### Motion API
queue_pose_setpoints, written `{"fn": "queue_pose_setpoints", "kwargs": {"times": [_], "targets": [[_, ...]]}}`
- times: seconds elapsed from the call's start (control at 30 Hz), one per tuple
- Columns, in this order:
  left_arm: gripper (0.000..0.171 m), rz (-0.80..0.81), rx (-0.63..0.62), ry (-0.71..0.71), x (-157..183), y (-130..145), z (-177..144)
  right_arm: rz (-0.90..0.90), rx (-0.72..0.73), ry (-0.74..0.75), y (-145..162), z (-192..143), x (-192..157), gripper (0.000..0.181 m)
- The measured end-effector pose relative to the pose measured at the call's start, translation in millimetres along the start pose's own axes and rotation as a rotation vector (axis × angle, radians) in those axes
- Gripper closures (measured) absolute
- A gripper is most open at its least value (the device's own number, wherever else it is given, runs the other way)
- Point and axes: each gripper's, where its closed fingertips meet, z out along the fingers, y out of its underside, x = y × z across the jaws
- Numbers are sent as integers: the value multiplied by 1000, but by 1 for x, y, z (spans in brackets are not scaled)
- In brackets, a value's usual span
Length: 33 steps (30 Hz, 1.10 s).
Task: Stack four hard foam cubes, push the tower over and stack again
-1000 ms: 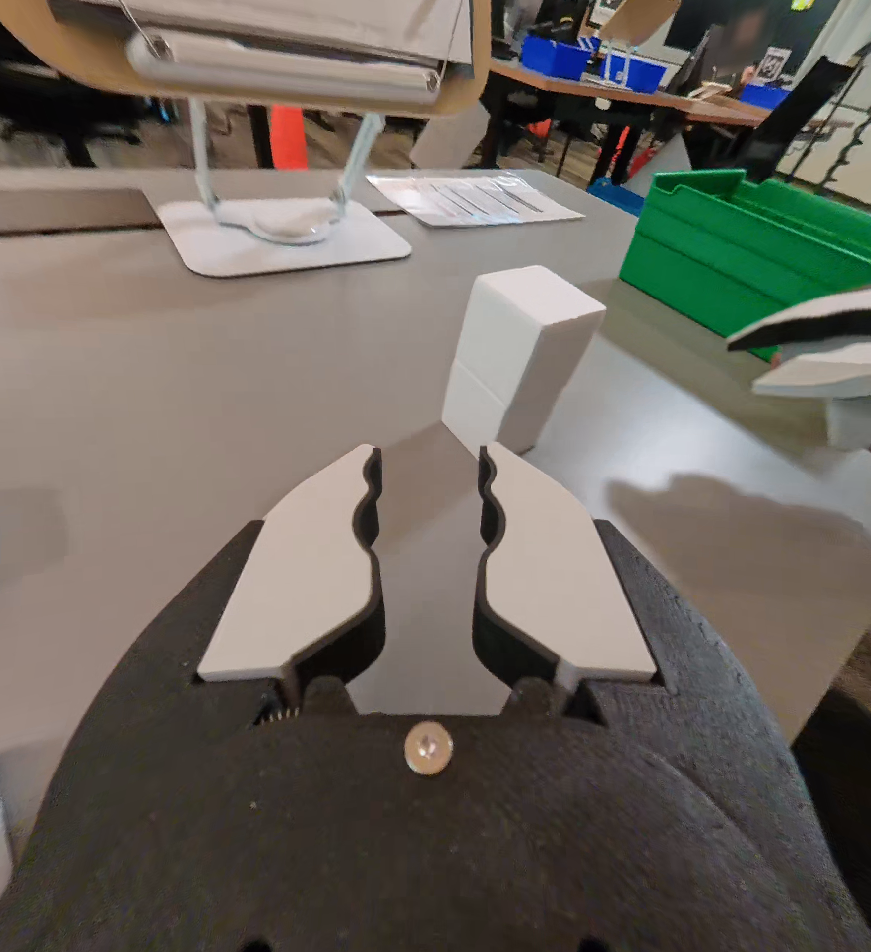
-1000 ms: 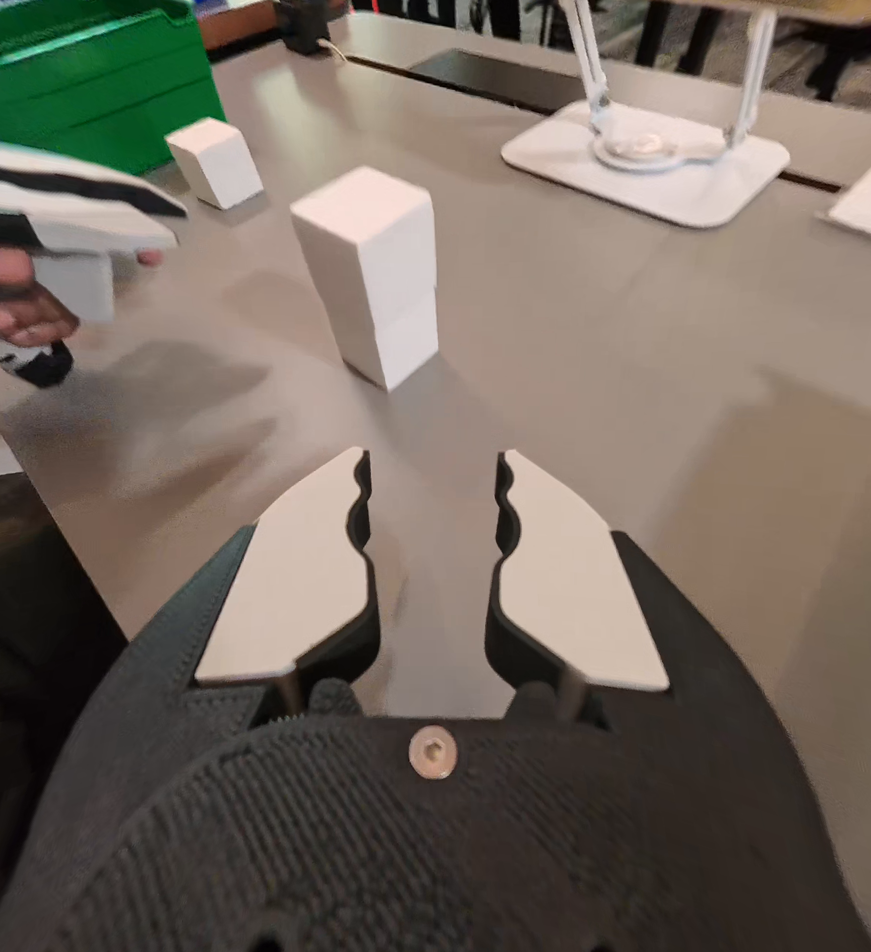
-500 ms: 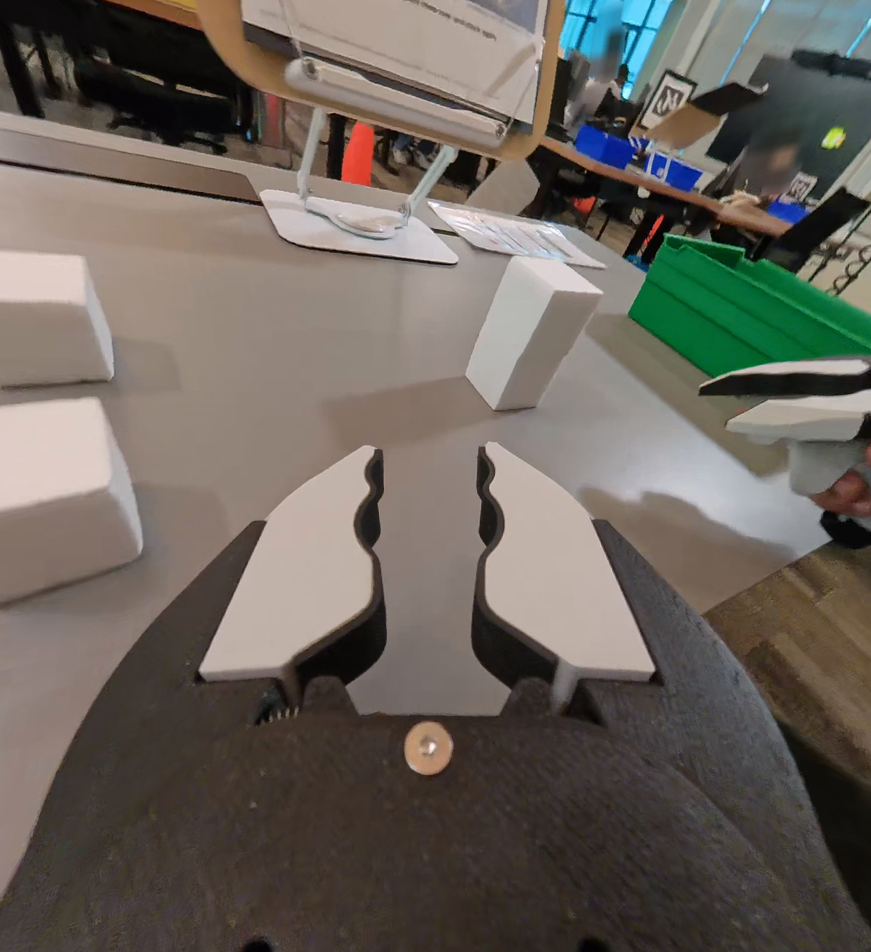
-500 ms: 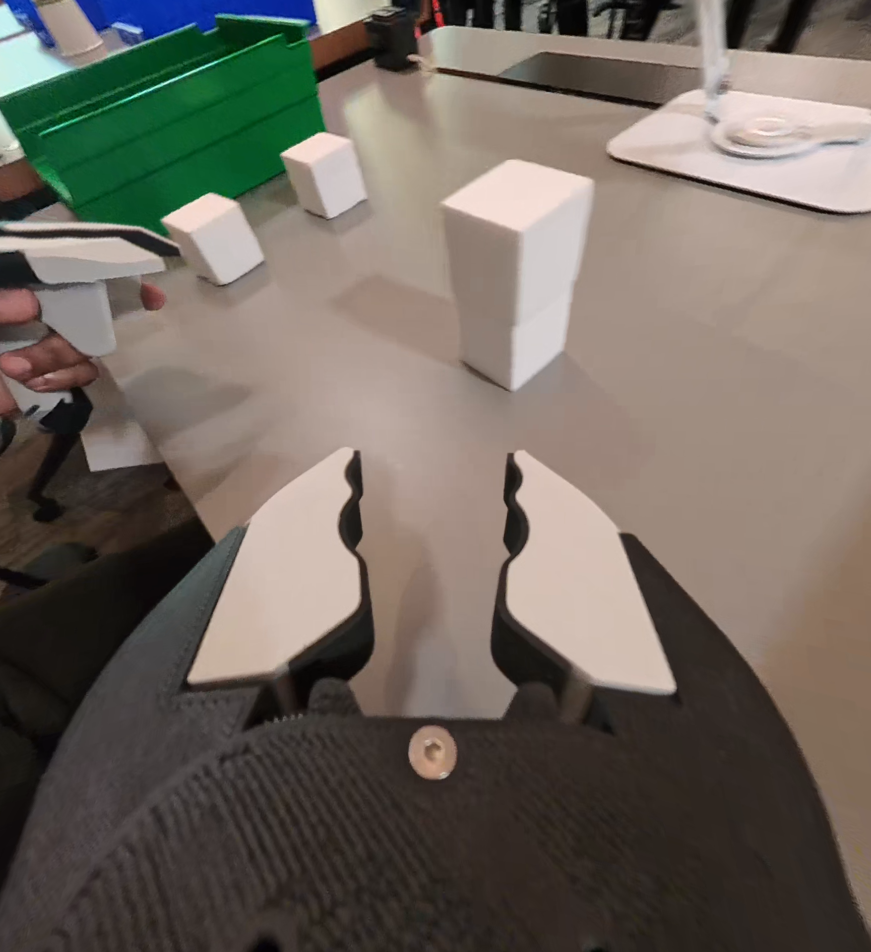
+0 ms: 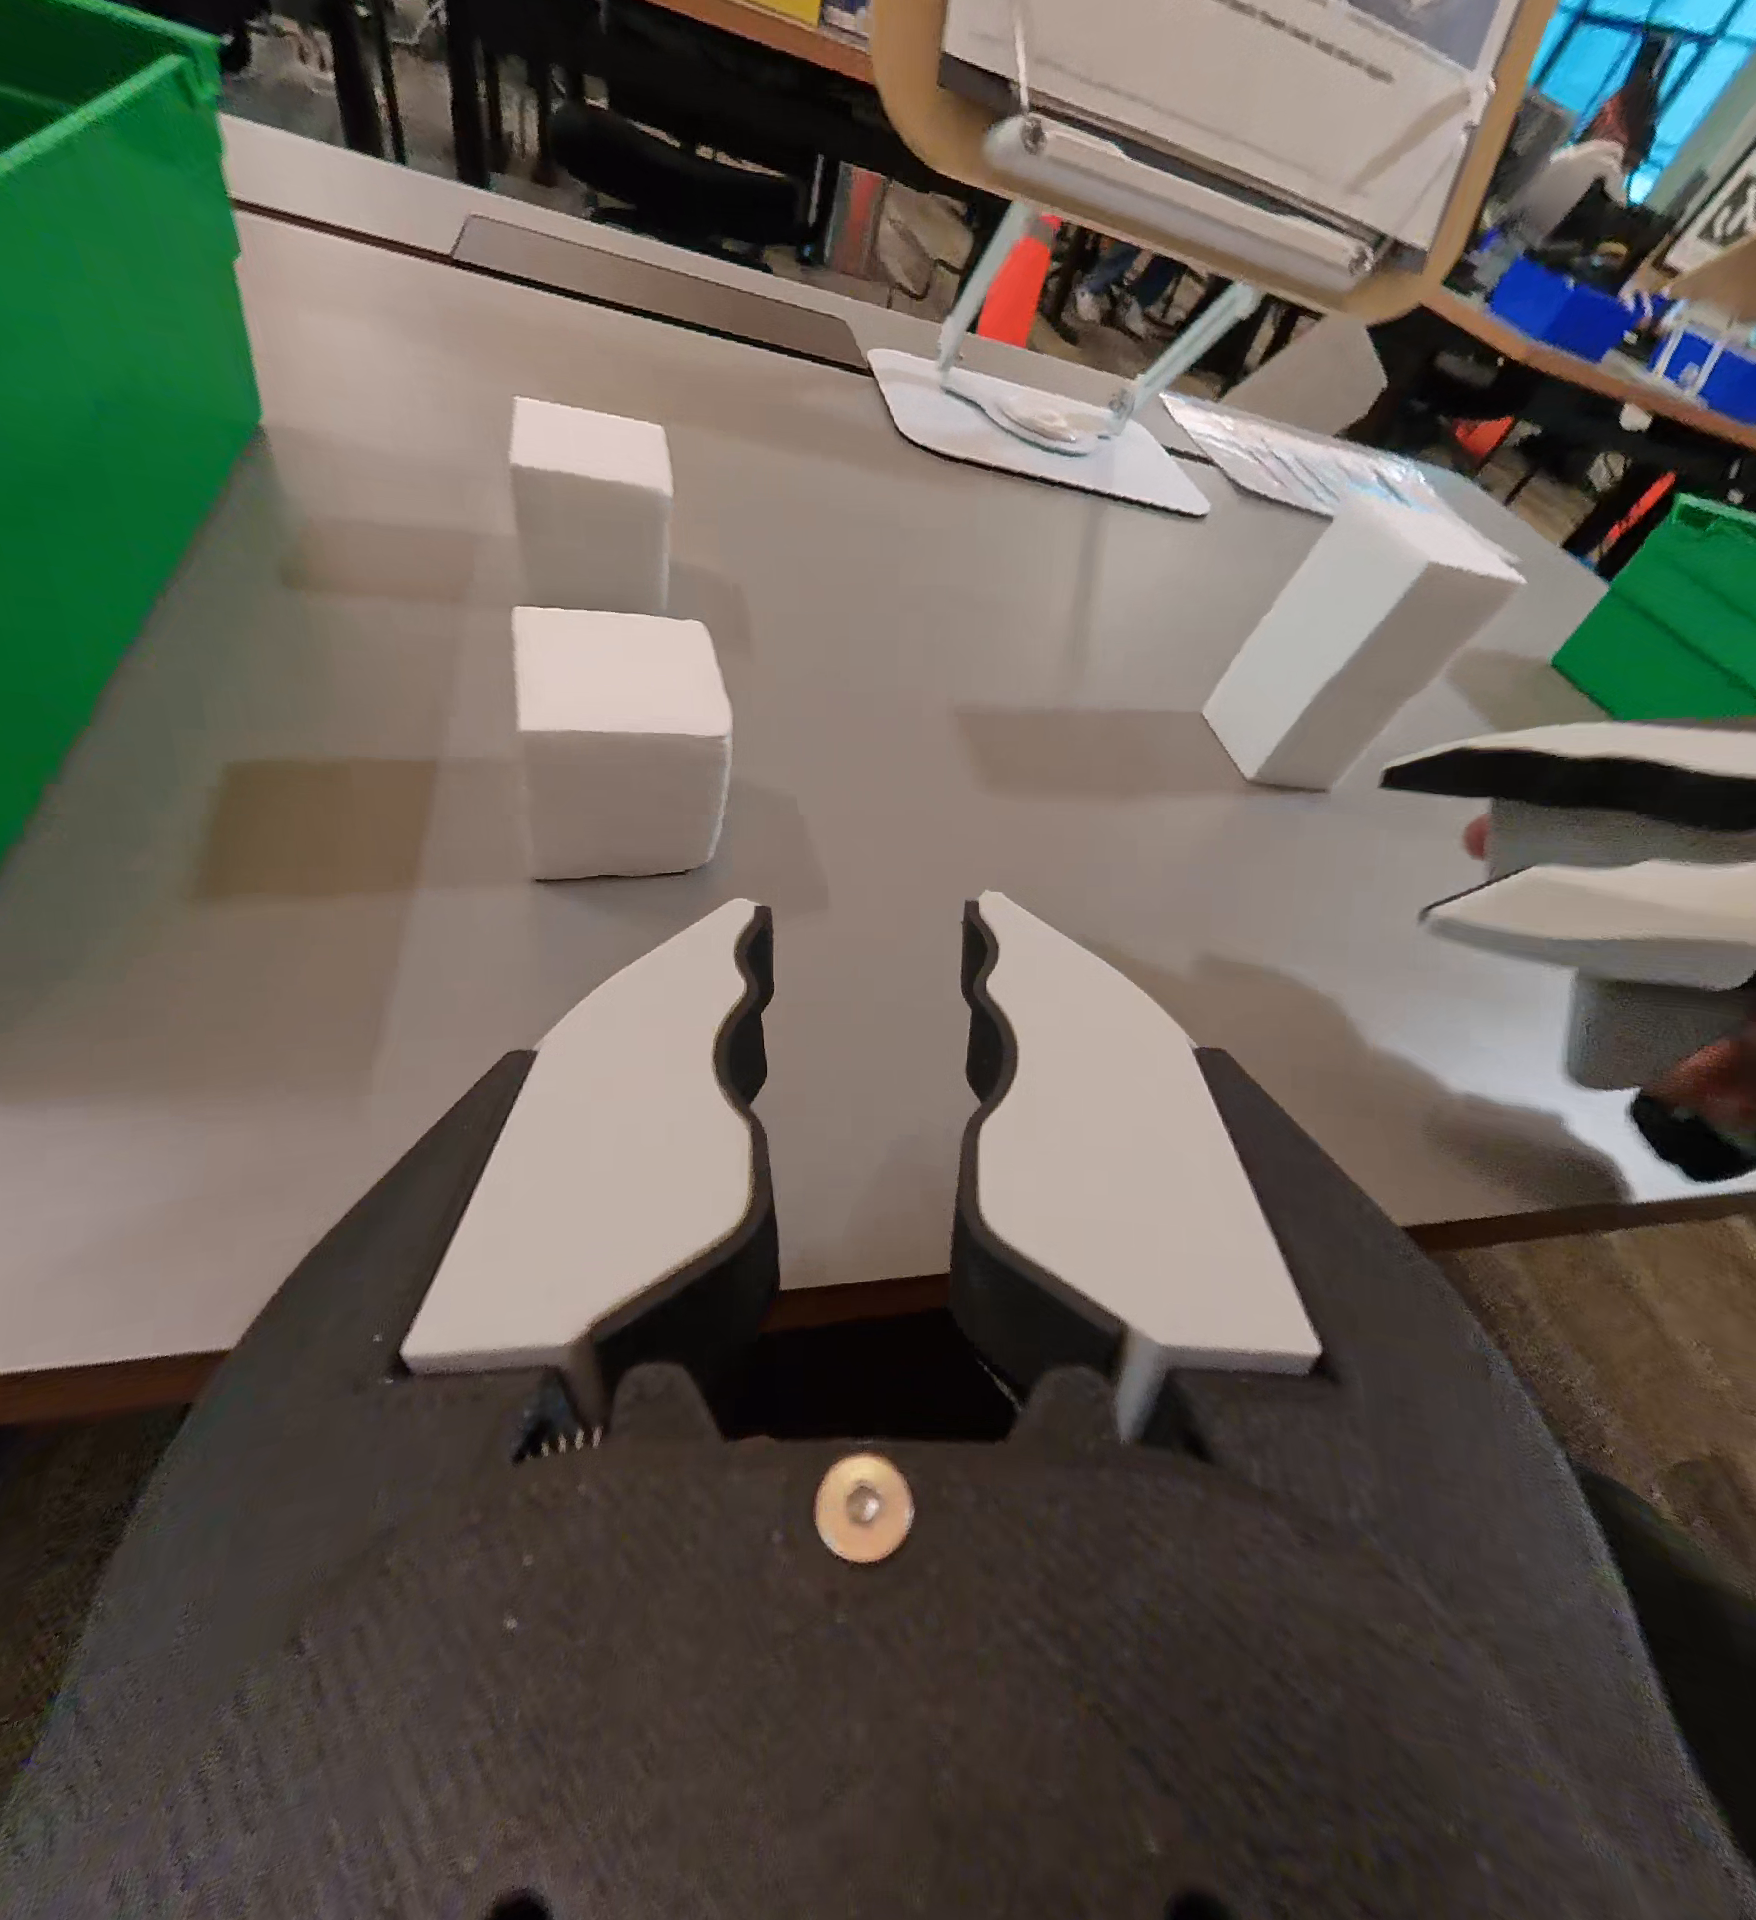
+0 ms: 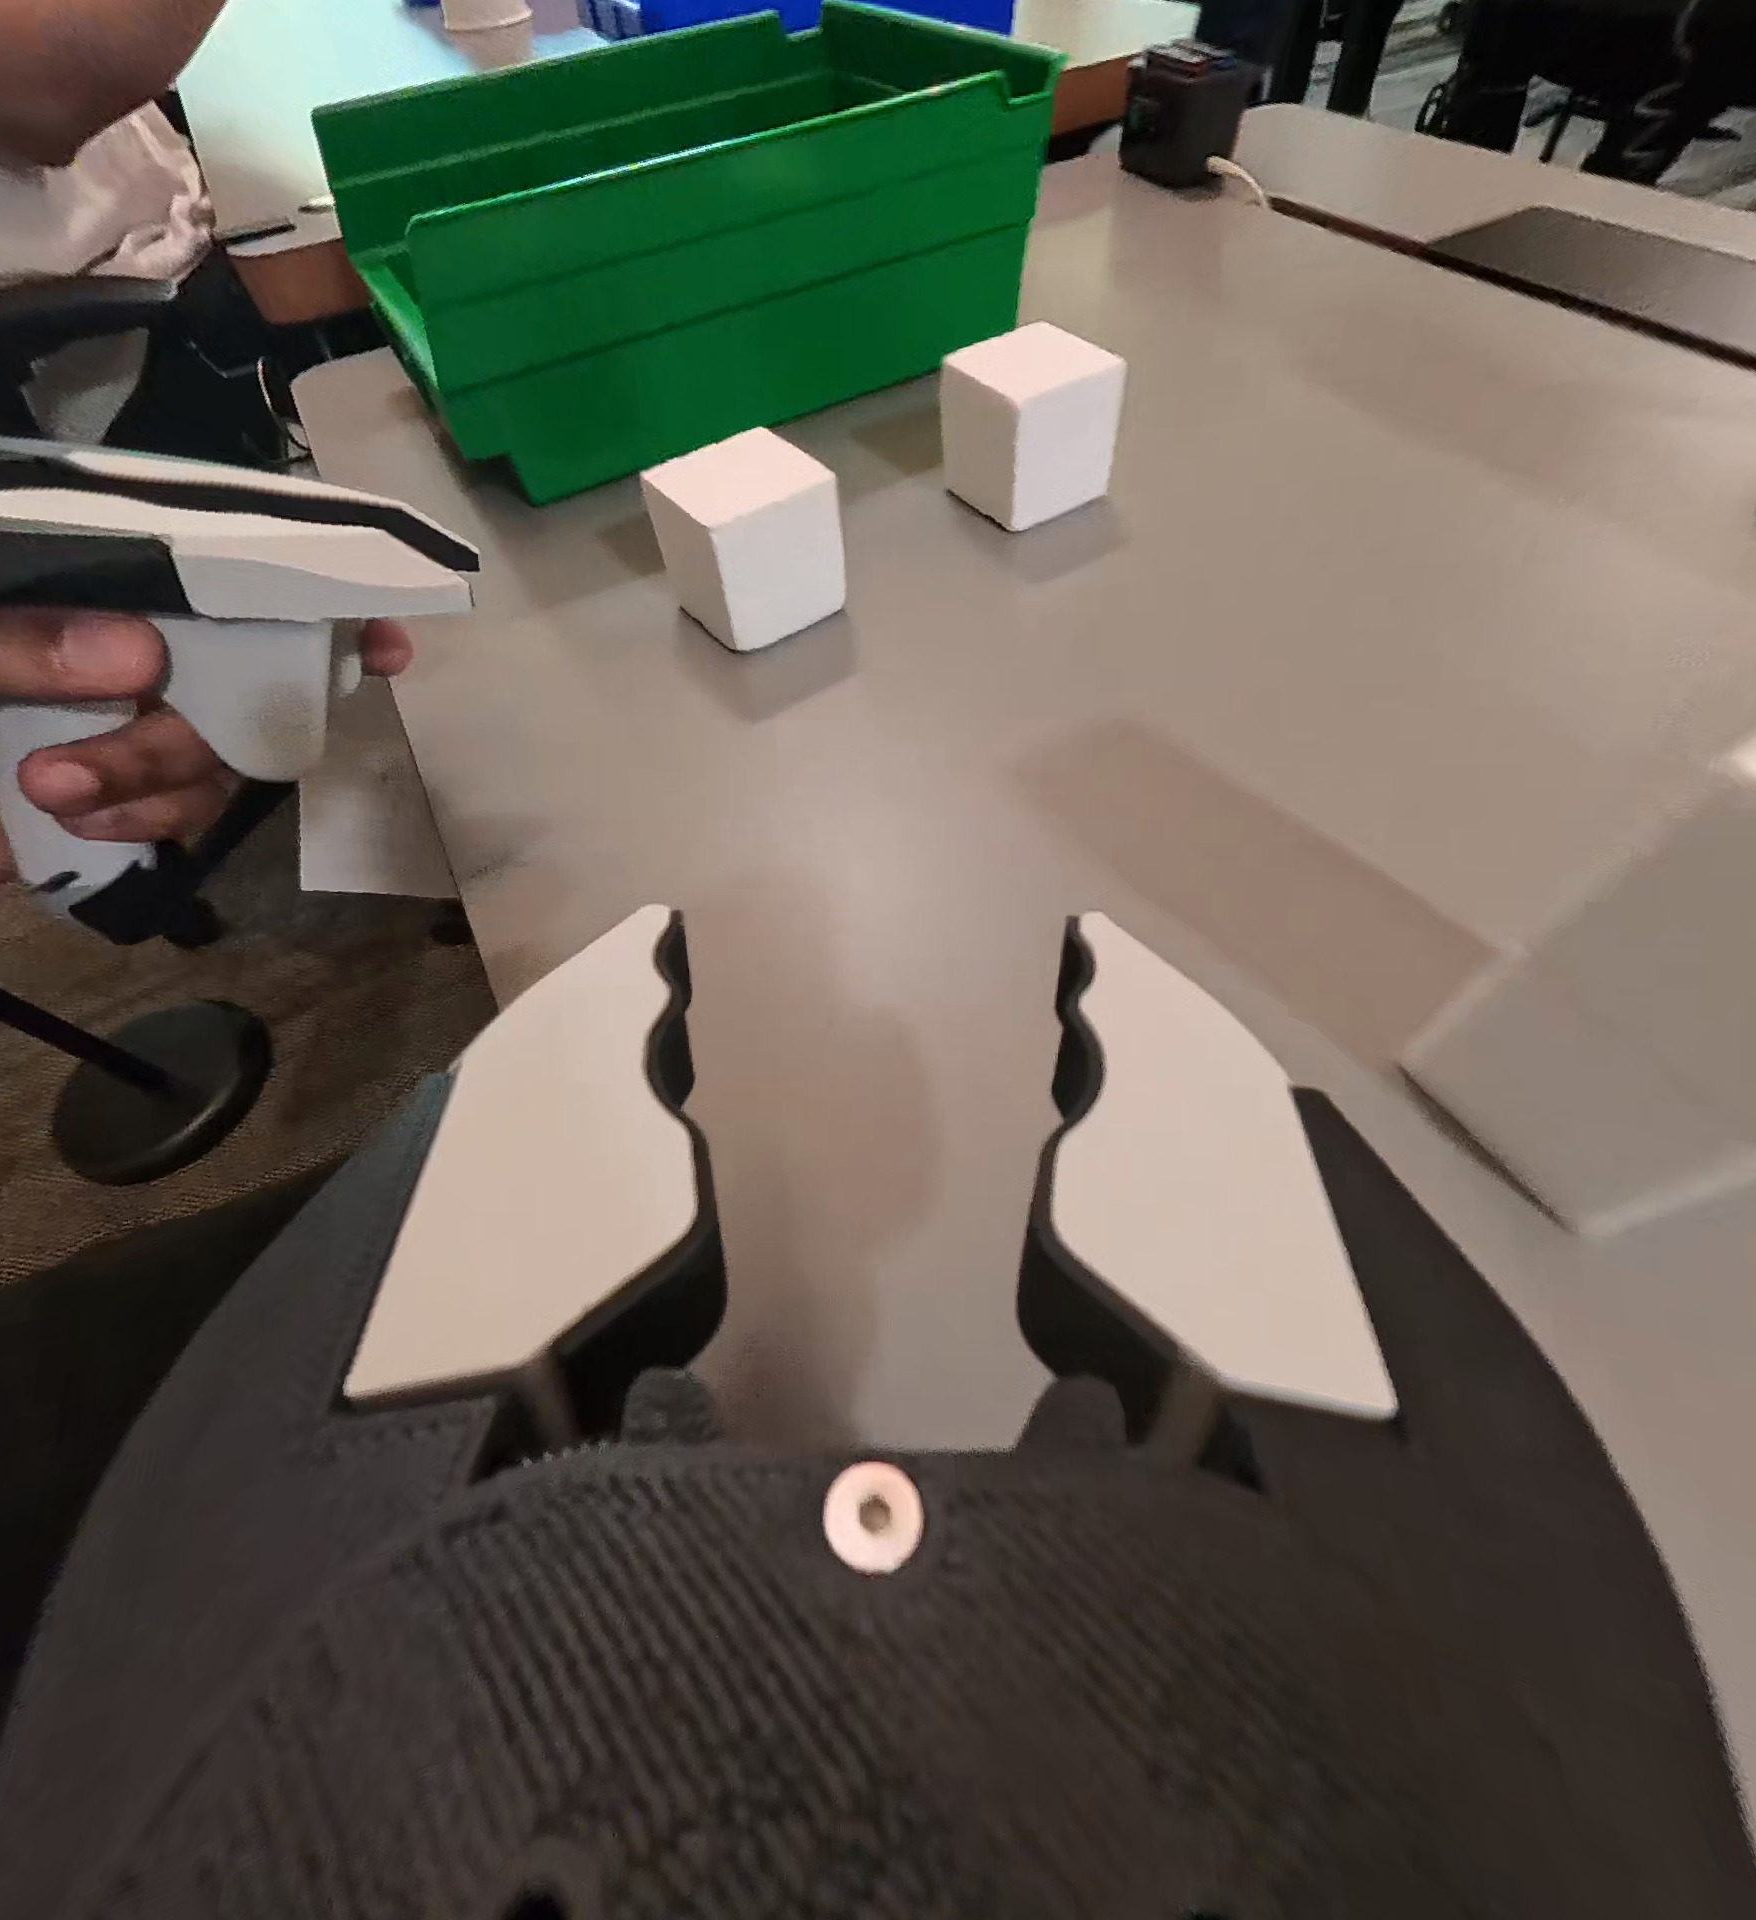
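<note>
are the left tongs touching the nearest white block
Apart. The left wrist view shows bare table between the left tongs and the nearest white block; the jaws are open and empty.

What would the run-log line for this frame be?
left gripper: open, empty, nearest white block | right gripper: open, empty, over grey table | stacked blocks untouched

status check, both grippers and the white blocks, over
Left gripper open, empty, nearest white block just ahead-left. Right gripper open, empty, over bare table. Two-block stack standing, untouched. Nothing between jaws.
</note>
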Motion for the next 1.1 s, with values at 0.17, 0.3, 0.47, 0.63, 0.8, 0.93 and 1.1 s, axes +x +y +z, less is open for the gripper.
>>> {"fn": "queue_pose_setpoints", "kwargs": {"times": [0.17,0.3,0.47,0.63,0.8,0.93,1.1], "targets": [[136,-25,31,-63,-21,-15,3,-47,-16,-115,-24,67,-25,104],[135,-53,50,-103,-38,-34,10,-95,-113,-159,-32,123,-27,96],[135,-41,69,-155,-59,-47,28,-105,-92,-135,-58,154,-20,94],[136,-25,122,-199,-70,-60,35,6,30,2,-103,183,41,103],[137,-23,143,-203,-70,-64,34,13,-58,-36,-105,225,55,92],[138,-31,155,-182,-68,-67,39,-117,-176,-24,-92,250,64,98],[138,-9,148,-125,-53,-68,48,-117,-183,-43,-89,240,61,121]]}}
